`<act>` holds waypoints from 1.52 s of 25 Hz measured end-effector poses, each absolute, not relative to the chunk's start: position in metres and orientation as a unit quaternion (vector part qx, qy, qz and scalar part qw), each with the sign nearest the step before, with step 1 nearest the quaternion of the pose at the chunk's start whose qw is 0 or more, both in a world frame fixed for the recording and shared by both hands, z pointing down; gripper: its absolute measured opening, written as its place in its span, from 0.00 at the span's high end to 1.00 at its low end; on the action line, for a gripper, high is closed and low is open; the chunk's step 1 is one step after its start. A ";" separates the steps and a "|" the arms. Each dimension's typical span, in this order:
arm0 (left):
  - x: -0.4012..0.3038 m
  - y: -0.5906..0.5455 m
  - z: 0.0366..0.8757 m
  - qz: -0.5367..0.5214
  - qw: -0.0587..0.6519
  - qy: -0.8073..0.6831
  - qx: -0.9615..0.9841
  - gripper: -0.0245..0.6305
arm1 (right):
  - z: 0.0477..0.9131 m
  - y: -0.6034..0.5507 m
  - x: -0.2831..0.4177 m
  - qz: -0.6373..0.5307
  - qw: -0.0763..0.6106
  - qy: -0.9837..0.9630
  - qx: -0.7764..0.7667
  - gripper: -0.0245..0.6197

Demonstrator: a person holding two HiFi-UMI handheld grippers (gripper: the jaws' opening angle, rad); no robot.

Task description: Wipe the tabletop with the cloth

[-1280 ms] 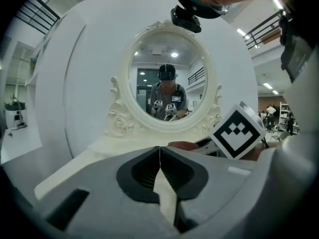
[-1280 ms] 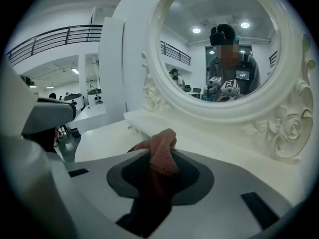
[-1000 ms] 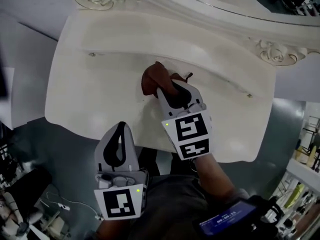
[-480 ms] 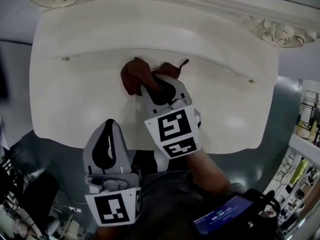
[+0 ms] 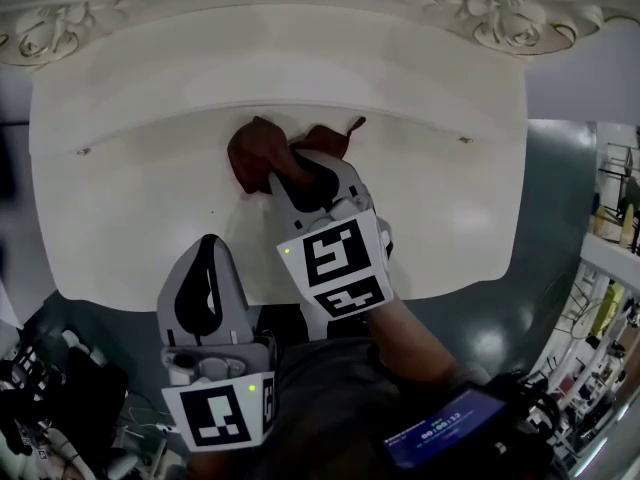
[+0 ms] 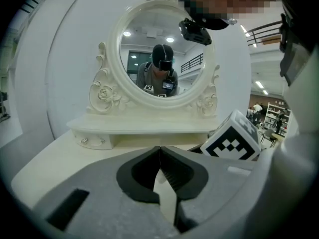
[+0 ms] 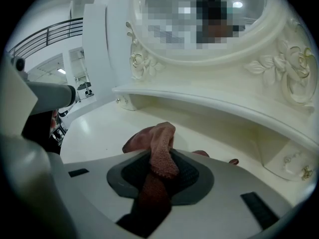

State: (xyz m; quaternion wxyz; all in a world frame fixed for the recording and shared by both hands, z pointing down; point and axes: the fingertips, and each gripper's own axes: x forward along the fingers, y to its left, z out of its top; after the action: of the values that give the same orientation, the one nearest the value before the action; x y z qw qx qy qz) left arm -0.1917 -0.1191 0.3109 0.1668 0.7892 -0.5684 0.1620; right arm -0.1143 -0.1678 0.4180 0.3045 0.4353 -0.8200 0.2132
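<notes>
Your right gripper [image 5: 298, 176] is pinching the cloth [image 5: 256, 154], with a fold clamped between the pads. Keep that pinch firm and press the loose bunch flat on the tabletop [image 5: 130, 203]; otherwise it likely drags on one edge only. Sweep in long overlapping passes. The bare stretches at frame left and right look like they need covering, plus the strip under the raised shelf [image 5: 300, 63], and don't bump it. Left gripper [image 5: 208, 248]: jaws pressed together, nothing in them, tips over the tabletop's near edge at lower left, so keep it out of the path. The cloth sits upper centre in the head view, bunched just ahead and left of the right gripper's tips. It trails back between them, well apart from the left gripper.
</notes>
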 end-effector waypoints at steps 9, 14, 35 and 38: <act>-0.120 -0.118 0.304 0.166 0.151 -0.536 0.814 0.94 | 0.421 -0.151 -0.048 0.226 0.297 -0.806 0.459 0.79; -0.087 -0.125 0.311 0.175 0.147 -0.518 0.824 0.94 | 0.429 -0.154 -0.009 0.239 0.291 -0.793 0.478 0.79; 0.077 -0.128 0.326 0.207 0.124 -0.429 0.871 0.94 | 0.438 -0.140 0.178 0.266 0.251 -0.737 0.569 0.79; 0.101 -0.123 0.326 0.208 0.120 -0.418 0.876 0.94 | 0.438 -0.132 0.206 0.268 0.247 -0.729 0.580 0.79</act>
State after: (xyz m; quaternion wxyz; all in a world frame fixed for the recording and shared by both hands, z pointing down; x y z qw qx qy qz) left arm 0.1011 -0.1228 0.3264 0.1196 0.8760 -0.4182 0.2084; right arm 0.2055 -0.1324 0.4382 0.2469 0.5799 -0.7287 0.2678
